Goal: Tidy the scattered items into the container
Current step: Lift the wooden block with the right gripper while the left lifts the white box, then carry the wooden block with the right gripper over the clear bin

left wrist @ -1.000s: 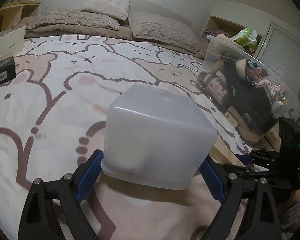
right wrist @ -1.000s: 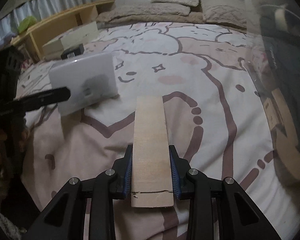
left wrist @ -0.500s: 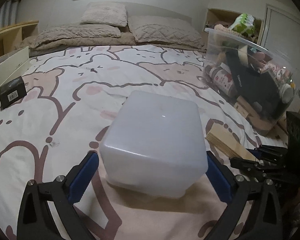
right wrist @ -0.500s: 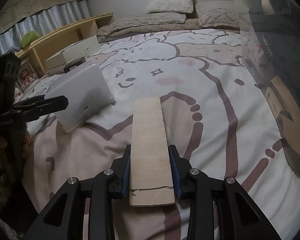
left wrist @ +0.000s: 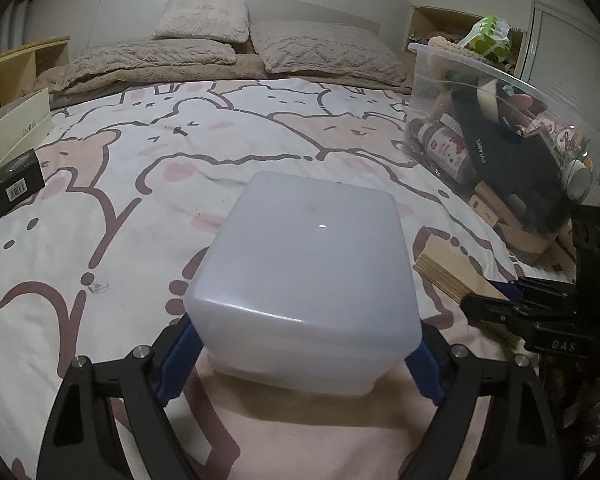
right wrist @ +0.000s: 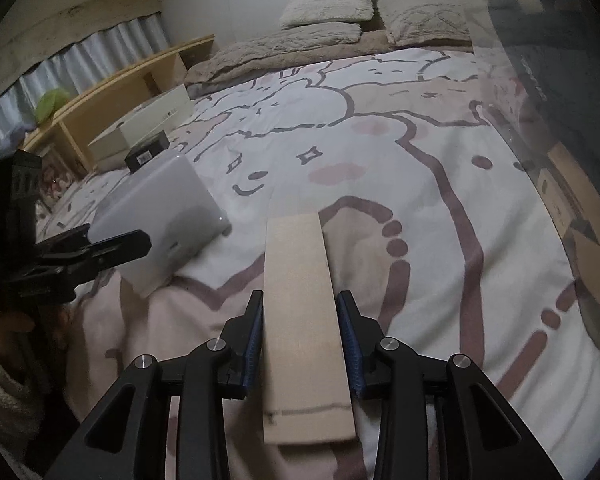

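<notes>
My left gripper (left wrist: 300,354) is shut on a frosted white plastic box (left wrist: 308,280) and holds it just above the bear-print bedspread; the box also shows in the right wrist view (right wrist: 160,228). My right gripper (right wrist: 300,340) is shut on a flat wooden board (right wrist: 304,320), held lengthways between the blue pads; the board's end shows in the left wrist view (left wrist: 452,268). The clear plastic container (left wrist: 500,140), filled with several items, stands at the bed's right edge and fills the right side of the right wrist view (right wrist: 560,120).
A small black box (left wrist: 16,188) and a white carton (left wrist: 16,132) lie at the bed's left edge, next to a wooden shelf (right wrist: 132,92). Pillows (left wrist: 260,40) lie at the head of the bed. A tiny clear scrap (left wrist: 98,287) lies on the bedspread.
Both grippers have lifted and tilted with their loads held. The white box sits higher and nearer in the left view; more of the room shows behind.
</notes>
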`<state>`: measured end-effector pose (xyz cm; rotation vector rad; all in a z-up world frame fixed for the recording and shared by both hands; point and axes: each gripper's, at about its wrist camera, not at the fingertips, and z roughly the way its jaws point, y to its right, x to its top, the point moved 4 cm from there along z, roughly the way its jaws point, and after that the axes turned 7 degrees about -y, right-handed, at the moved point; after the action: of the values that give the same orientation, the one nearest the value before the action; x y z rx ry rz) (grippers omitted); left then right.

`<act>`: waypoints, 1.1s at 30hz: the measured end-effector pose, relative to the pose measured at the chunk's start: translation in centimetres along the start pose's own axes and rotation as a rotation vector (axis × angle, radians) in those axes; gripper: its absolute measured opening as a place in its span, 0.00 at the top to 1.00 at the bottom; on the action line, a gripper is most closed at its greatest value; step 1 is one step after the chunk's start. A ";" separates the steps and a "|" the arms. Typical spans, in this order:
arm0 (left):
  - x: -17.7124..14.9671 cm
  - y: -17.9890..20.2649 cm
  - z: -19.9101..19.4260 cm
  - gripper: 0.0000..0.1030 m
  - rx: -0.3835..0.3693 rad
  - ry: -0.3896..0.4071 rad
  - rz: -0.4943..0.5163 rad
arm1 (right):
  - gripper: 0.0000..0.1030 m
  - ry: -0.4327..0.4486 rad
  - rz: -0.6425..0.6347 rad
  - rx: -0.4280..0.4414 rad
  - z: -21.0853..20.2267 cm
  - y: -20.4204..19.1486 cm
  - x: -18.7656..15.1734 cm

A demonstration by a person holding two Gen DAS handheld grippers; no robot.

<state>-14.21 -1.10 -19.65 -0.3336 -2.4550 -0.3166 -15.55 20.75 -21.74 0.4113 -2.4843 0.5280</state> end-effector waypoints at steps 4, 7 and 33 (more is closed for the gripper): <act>0.0 0.2 0.0 0.14 0.015 0.002 0.012 | 0.66 0.011 -0.092 -0.075 0.1 -1.1 -0.1; 0.1 0.1 -0.3 0.14 -0.005 0.002 -0.015 | 0.66 0.025 -0.066 -0.032 -0.5 -0.6 0.0; 1.9 3.6 -7.3 0.16 -0.169 0.116 -0.041 | 0.66 0.305 0.023 0.085 -15.0 -0.8 4.7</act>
<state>-10.44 0.40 -12.33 -0.3274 -2.3285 -0.5472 -12.09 26.02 -7.36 0.3093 -2.1816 0.6562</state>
